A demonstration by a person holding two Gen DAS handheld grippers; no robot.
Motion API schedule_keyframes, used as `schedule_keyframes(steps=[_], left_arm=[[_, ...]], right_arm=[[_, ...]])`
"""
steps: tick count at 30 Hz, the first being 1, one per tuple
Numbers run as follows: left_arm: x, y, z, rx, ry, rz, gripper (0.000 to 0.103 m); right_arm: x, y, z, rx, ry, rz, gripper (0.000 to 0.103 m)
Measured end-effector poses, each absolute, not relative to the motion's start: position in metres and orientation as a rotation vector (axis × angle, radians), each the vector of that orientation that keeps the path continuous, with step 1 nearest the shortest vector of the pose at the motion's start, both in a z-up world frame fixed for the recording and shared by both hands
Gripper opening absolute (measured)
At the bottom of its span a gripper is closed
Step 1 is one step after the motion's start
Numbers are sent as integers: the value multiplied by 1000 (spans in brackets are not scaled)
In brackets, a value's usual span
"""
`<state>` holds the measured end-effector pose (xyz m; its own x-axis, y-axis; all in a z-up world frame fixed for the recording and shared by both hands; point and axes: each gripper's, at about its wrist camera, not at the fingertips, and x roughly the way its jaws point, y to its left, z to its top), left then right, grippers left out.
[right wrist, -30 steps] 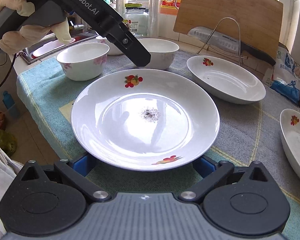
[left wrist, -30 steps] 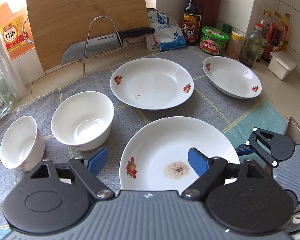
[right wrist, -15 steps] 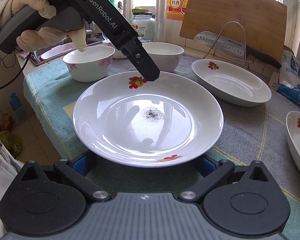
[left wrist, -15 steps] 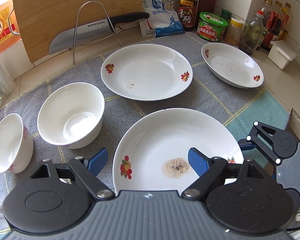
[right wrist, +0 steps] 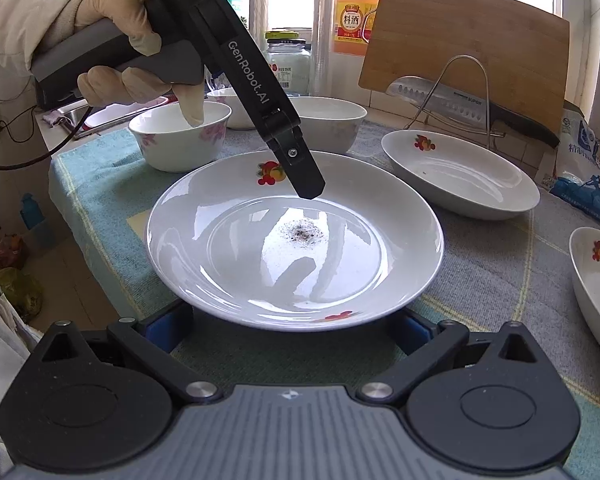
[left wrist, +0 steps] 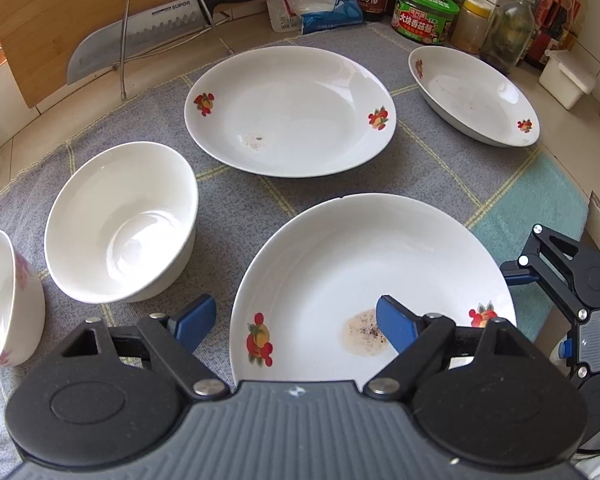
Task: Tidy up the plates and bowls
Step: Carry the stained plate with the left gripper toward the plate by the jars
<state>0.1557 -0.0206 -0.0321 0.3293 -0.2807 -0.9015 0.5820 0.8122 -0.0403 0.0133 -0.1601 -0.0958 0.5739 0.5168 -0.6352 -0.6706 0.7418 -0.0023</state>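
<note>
On a towel-covered kitchen counter (left wrist: 380, 188), the nearest plate (left wrist: 364, 264) is sitting between both tools: left gripper (left wrist: 296, 320) hovering open astride its rim, right gripper (right wrist: 296, 328) gaping wide beside its opposite edge, neither gripping.

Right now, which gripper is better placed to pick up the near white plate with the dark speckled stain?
Probably the left gripper: its open fingers straddle the stained white plate's rim, one blue pad over the bowl of the plate, one outside. The right gripper sits low at the opposite edge, its fingers wide apart beside the plate.
</note>
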Motion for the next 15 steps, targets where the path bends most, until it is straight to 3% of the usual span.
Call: schedule_keyframes(steps=[7,11,15], left_arm=[[169,-21,-40,288,1174,-594,83],[172,-23,-43,289,1212,-627,71],[175,-24,-45,300,1231,-637,68]], right_arm=[[15,-159,-95,-259,658,695,103],[16,-159,-93,-267,659,692,103],[16,-160,-93,-272,662,694,103]])
